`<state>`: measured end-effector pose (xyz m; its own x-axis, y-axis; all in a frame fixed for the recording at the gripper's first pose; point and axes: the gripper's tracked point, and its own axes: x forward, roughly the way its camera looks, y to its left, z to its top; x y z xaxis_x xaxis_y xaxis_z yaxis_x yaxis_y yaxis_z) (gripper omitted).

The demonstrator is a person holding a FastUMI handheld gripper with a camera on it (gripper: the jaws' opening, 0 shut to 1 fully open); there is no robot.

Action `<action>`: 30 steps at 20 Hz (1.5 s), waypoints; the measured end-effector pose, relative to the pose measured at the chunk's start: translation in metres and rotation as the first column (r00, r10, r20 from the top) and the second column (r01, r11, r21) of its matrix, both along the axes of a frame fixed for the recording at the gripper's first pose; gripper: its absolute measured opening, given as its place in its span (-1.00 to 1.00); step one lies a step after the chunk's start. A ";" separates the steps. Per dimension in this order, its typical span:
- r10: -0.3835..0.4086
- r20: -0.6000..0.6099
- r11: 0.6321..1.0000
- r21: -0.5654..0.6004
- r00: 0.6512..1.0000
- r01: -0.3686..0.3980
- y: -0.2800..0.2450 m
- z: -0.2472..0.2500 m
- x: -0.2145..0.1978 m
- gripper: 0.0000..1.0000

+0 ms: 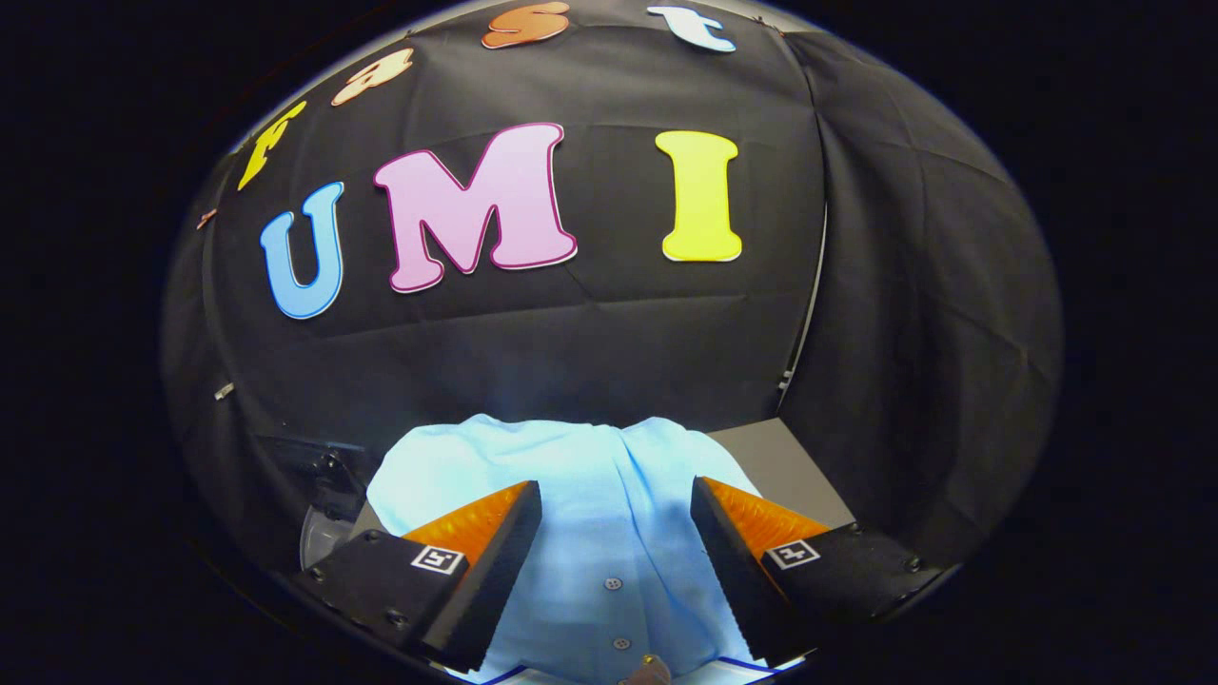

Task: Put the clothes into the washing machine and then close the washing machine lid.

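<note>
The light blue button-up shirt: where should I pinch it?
Grip the raised fold along the button strip of the light blue button-up shirt, coming straight down from above. It runs between the open gripper fingers, so closing should gather it; the flat cloth elsewhere offers less.

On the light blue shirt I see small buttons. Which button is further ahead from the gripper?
The upper grey button on the light blue cloth shirt lies further ahead between the open gripper fingers; the lower button sits closer in.
</note>
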<state>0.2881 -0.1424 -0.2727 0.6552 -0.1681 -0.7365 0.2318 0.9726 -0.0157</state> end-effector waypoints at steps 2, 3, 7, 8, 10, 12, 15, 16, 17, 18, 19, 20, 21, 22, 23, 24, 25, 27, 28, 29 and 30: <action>-0.003 -0.036 1.000 -0.006 0.999 0.003 -0.002 -0.009 -0.001 0.98; 0.000 -0.059 1.000 -0.009 0.998 -0.001 -0.001 -0.015 -0.002 0.98; 0.007 -0.134 1.000 -0.019 0.991 -0.010 -0.002 -0.028 -0.009 0.98; 0.003 -0.146 1.000 -0.018 0.989 -0.006 -0.002 -0.031 -0.009 0.99; -0.015 -0.169 1.000 -0.021 0.986 0.012 -0.004 -0.038 -0.009 0.99; -0.018 -0.193 1.000 -0.027 0.981 0.013 -0.004 -0.041 -0.009 0.98; -0.017 -0.217 0.999 -0.046 0.976 0.007 -0.003 -0.042 -0.010 0.98; -0.010 -0.226 0.999 -0.038 0.974 0.002 -0.002 -0.044 -0.010 0.99; 0.003 -0.235 0.999 -0.040 0.972 -0.013 0.000 -0.045 -0.010 0.99; 0.017 -0.242 0.998 -0.049 0.970 -0.030 0.001 -0.047 -0.007 0.77; 0.045 -0.246 0.998 -0.023 0.968 -0.052 0.009 -0.050 -0.005 0.65; 0.042 -0.245 0.998 -0.030 0.969 -0.051 0.008 -0.047 -0.005 0.32; 0.046 -0.252 0.997 -0.044 0.967 -0.059 0.008 -0.046 -0.006 0.00; 0.036 -0.238 0.998 -0.047 0.971 -0.049 0.007 -0.048 -0.006 -0.32; 0.040 -0.235 0.997 -0.049 0.971 -0.053 0.008 -0.050 -0.005 -0.59; 0.043 -0.234 0.997 -0.050 0.971 -0.056 0.008 -0.049 -0.004 -0.85; 0.045 -0.233 0.997 -0.049 0.971 -0.058 0.008 -0.048 -0.004 -0.86; 0.041 -0.225 0.998 -0.044 0.974 -0.052 0.008 -0.048 -0.003 -0.86; 0.040 -0.220 0.997 -0.048 0.975 -0.052 0.007 -0.047 -0.003 -0.86; 0.037 -0.214 0.997 -0.054 0.976 -0.050 0.006 -0.045 -0.002 -0.86; 0.032 -0.207 0.997 -0.055 0.978 -0.044 0.005 -0.043 -0.002 -0.86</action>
